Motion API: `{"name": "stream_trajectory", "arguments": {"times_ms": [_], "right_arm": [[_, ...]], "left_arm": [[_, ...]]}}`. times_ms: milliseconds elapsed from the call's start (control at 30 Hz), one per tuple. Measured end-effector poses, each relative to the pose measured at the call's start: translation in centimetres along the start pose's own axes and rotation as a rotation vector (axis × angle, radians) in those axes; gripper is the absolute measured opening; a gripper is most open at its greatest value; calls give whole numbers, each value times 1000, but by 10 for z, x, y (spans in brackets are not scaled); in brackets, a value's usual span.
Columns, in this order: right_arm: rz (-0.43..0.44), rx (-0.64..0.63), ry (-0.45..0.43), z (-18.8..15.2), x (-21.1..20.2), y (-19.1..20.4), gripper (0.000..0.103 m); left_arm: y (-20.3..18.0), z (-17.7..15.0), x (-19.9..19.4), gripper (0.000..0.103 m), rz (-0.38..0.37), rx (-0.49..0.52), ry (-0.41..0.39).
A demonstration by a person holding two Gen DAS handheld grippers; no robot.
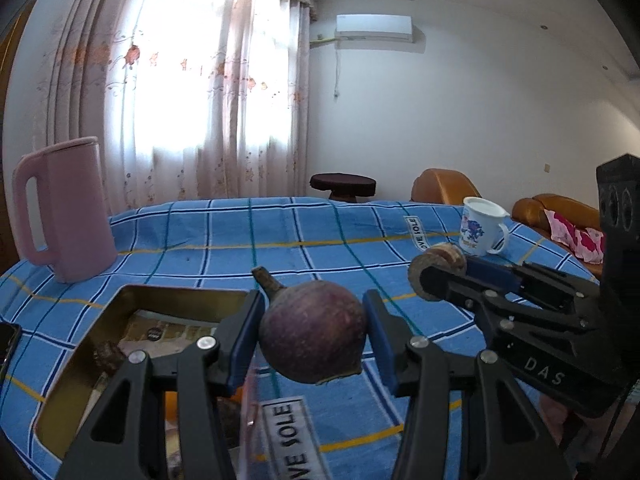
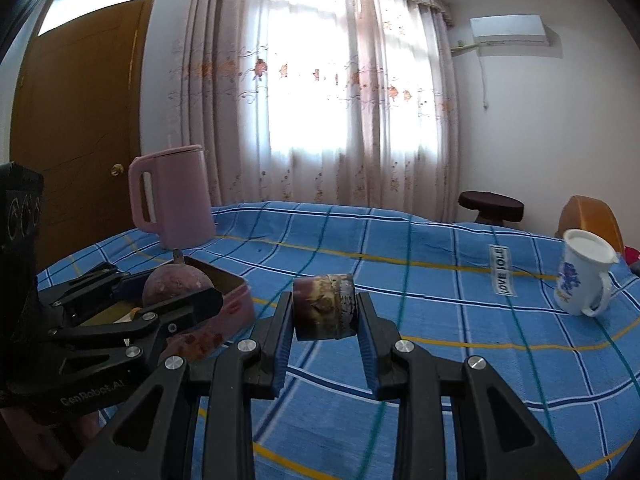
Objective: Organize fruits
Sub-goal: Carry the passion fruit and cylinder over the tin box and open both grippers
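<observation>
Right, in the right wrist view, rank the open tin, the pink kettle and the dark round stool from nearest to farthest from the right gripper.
From the right gripper:
1. Open tin, just to its left on the cloth.
2. Pink kettle, farther back on the left.
3. Dark round stool, beyond the table's far edge, on the right.

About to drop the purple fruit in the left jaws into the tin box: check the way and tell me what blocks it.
Nothing visible blocks it. The purple fruit sits clamped in the left gripper, beside the open tin box, whose top is uncovered. The right gripper, holding a brown piece, is off on the other side.
</observation>
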State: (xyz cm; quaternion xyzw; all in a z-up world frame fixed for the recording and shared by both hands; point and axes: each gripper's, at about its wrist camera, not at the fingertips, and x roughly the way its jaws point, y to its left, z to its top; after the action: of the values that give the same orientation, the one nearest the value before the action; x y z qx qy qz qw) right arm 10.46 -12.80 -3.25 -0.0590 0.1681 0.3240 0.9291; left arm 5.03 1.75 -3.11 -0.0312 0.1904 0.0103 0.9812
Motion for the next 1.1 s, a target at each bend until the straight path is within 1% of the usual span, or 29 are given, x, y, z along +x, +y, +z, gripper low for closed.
{"name": "stream_trajectory", "arguments": {"times_ms": [433, 667, 933, 1100], "right_arm": [[103, -49, 2, 24, 21, 46, 32], [152, -83, 9, 36, 35, 72, 32], [195, -122, 49, 36, 54, 100, 32], [223, -127, 97, 33, 73, 113, 32]], "left_arm": [[36, 0, -27, 53, 57, -17, 5], [60, -5, -37, 53, 97, -23, 26], [95, -15, -45, 53, 153, -55, 54], [110, -20, -49, 53, 172, -70, 70]]}}
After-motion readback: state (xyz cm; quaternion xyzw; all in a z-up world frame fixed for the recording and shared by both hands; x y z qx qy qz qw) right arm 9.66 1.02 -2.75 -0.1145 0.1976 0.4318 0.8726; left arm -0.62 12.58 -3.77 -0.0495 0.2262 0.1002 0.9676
